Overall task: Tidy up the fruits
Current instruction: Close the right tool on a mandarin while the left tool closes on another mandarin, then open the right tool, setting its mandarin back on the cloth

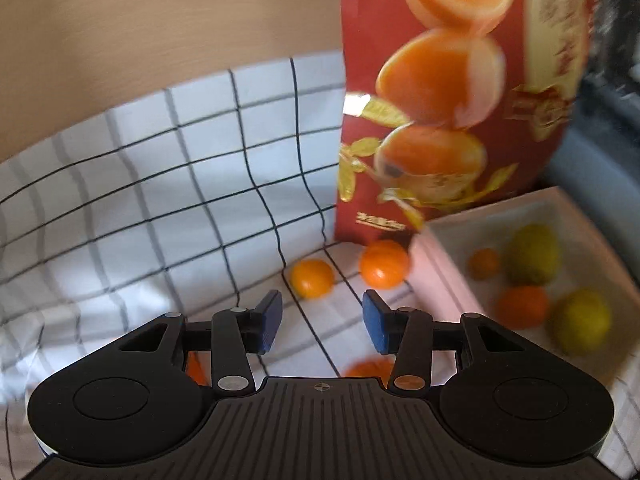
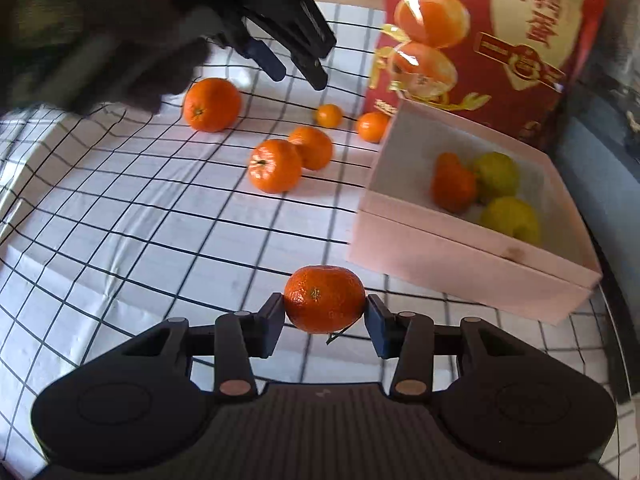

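Observation:
My right gripper [image 2: 325, 312] is shut on an orange tangerine [image 2: 325, 299], its blue pads pressing both sides just above the checked cloth [image 2: 160, 220]. A pale pink box [image 2: 460, 264] stands to the right, holding a tangerine [image 2: 454, 184] and two yellow-green citrus fruits [image 2: 508, 216]. My left gripper [image 1: 322, 320] is open with nothing between its fingers, and the view is blurred. Ahead of it lie two loose tangerines [image 1: 312, 278] beside the pink box [image 1: 440, 276]. The left gripper [image 2: 298, 72] also shows at the far left of the right wrist view, above several loose tangerines [image 2: 275, 166].
A tall red package [image 2: 520, 40] printed with oranges stands behind the box, and it fills the upper right of the left wrist view [image 1: 440, 120]. A dark blurred hand [image 2: 80, 40] holds the left gripper. A beige wall [image 1: 160, 20] backs the cloth.

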Tool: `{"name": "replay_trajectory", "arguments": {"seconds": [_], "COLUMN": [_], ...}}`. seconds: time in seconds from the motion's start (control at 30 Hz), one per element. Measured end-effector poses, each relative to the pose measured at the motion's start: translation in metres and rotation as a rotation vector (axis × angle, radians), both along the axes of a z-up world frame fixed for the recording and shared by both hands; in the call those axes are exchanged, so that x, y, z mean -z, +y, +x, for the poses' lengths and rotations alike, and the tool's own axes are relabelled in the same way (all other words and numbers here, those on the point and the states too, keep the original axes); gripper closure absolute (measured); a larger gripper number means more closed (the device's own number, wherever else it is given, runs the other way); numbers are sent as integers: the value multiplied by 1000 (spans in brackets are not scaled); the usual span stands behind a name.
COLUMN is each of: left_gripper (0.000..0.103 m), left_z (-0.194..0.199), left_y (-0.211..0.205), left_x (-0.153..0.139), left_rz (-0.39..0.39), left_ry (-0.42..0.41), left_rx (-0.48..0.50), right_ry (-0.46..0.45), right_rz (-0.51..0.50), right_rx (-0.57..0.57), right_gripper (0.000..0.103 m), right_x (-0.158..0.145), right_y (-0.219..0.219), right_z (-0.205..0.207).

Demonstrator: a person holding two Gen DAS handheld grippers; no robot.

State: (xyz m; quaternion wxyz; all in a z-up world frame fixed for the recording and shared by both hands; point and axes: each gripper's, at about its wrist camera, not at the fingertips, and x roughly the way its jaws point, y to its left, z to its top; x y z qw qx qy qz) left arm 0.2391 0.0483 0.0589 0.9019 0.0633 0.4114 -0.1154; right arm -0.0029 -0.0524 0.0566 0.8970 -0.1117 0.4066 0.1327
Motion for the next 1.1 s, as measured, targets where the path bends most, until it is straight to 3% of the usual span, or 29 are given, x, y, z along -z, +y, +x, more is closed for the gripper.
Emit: {"name": "replay_trajectory", "arguments": {"seconds": [0.13,0.43,0.7,0.9,1.1], "left_gripper": [54,58,64,64,64], "left_z": [34,53,59,36,-16], "left_y": [-10,-17,-17,-6,17], "left_x": [25,42,47,39,13], "left_rz": [63,89,96,45,-44], "left_ry": [76,80,77,55,12], "left_rx": [6,13,-1,3,12], "right_ry": [9,29,43,43,46], "right_rz": [11,9,2,-1,26], "right_rx": [53,176,191,206,213], "right_gripper": [60,60,60,60,60], "right_x": [-5,-5,-3,-3,-3], "right_y": [-17,-51,-60,-66,-64], "right_z": [-4,-4,-11,-15,-9]}}
